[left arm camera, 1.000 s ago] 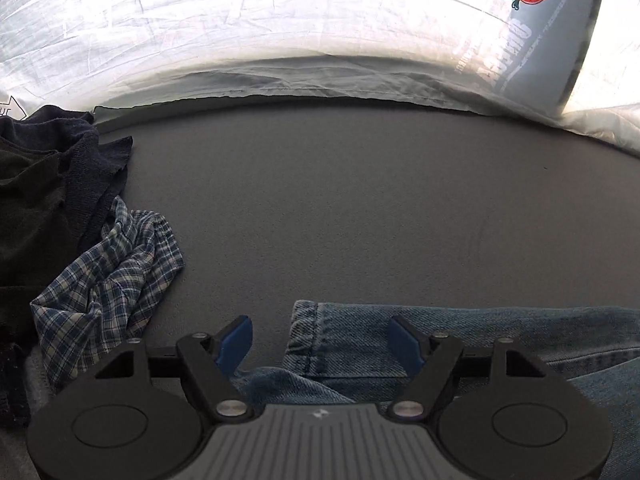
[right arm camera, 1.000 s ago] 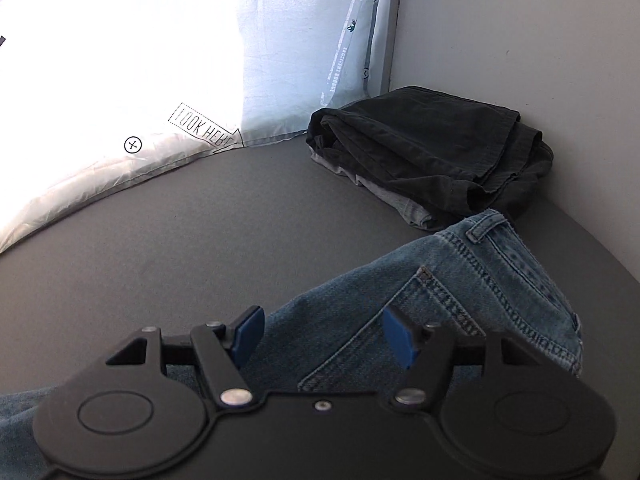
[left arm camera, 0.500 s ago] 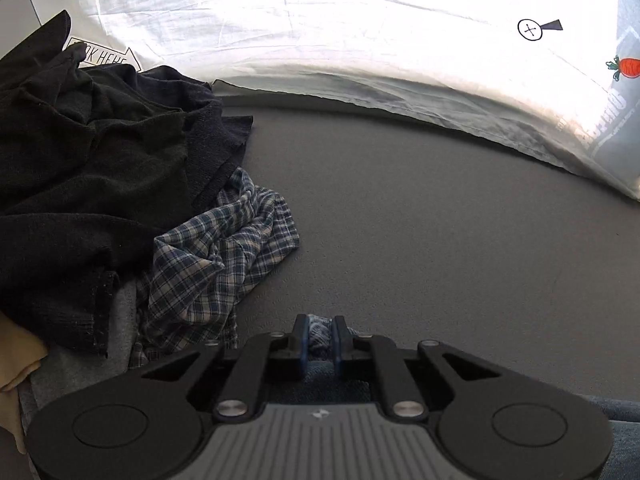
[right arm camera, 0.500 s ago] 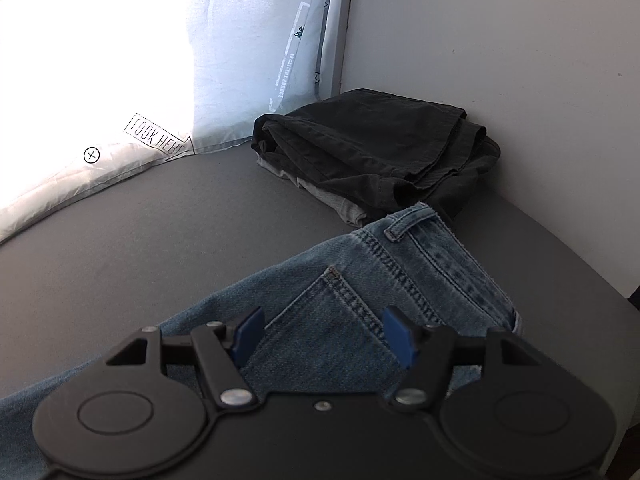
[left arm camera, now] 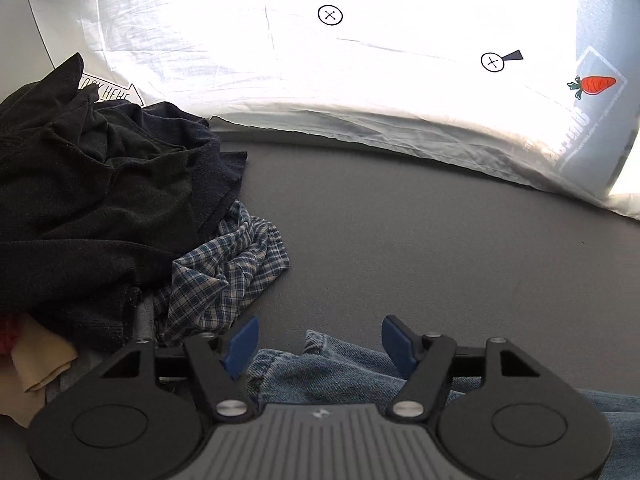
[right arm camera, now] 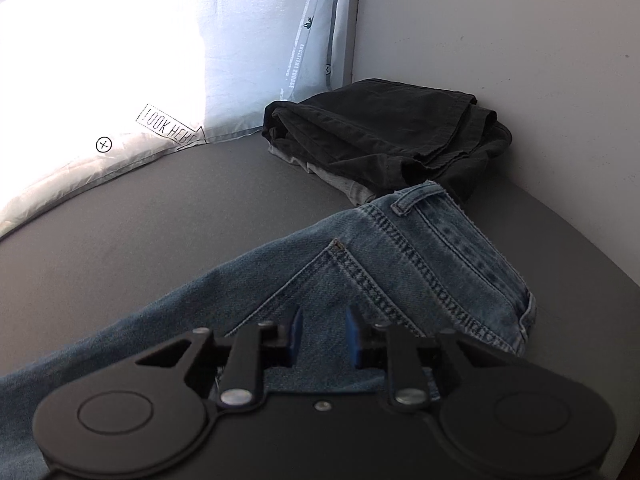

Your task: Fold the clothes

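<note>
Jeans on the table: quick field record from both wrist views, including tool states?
garment in work: jeans, flat on grey table
left tool: jaws have just been opening, wide apart; jeans edge lies between them, not gripped
right tool: jaws have just been closing, narrow gap over the denim near the back pocket; grip unclear
done: folded dark stack in the corner, touching the jeans waistband
pending: unfolded pile with plaid garment

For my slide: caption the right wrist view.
Right claw closing over blue jeans, folded dark trousers behind.
</note>
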